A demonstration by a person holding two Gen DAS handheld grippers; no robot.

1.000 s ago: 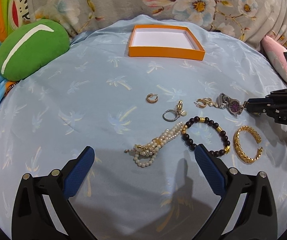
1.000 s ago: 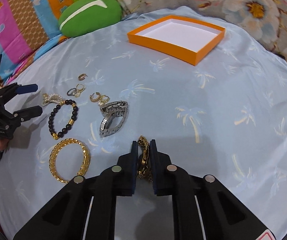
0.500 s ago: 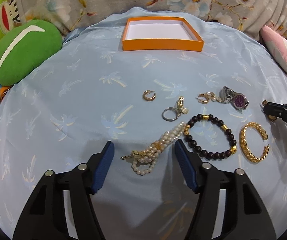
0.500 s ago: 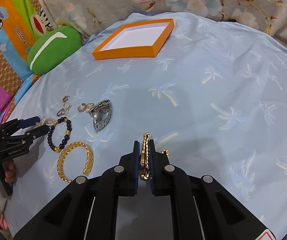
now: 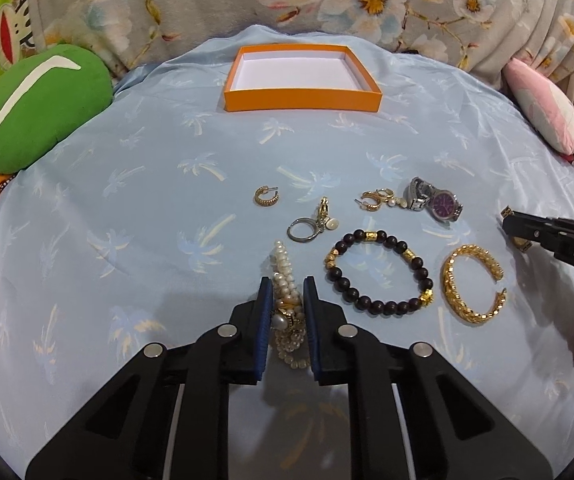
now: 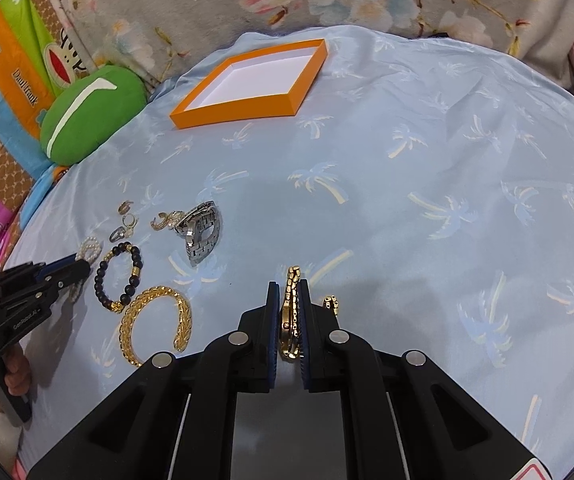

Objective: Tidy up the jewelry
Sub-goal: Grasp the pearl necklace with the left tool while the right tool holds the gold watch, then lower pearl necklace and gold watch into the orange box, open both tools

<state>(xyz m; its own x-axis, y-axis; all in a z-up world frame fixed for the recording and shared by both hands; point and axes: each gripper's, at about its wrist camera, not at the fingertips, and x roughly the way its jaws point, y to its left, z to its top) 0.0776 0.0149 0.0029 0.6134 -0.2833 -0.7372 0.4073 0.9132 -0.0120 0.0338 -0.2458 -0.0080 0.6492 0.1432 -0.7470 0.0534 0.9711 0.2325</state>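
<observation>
On the blue cloth (image 5: 135,208), seen from the left wrist: left gripper (image 5: 287,298) low at the near edge, jaws narrowed onto the pearl strand (image 5: 285,280), pads touching both its sides, strand lying on the cloth and running past the tips. Just right of it, bead bracelet (image 5: 379,272), then gold cuff (image 5: 473,284). Farther back, hoop earring (image 5: 266,197), ring with charm (image 5: 311,226), earring pair (image 5: 377,200), and steel watch (image 5: 437,204) touching that pair. Orange box (image 5: 303,94) well beyond, white inside, nothing in it. Green cushion (image 5: 35,108) at the far left edge. Right gripper (image 5: 517,228) coming in from the right edge, near the cuff, a gold piece at its tips.

From the right wrist: right gripper (image 6: 287,300) closed tight on a gold watch (image 6: 291,316), held edge-on between the pads, band sticking out ahead of the tips and a link curl showing beside the right finger. Cuff (image 6: 155,324), bead bracelet (image 6: 121,276) and steel watch (image 6: 201,232) spread on the cloth (image 6: 427,168) to the left. Left gripper (image 6: 75,270) at the left edge on the pearls (image 6: 89,249). Box (image 6: 255,84) far off, well apart from everything.
</observation>
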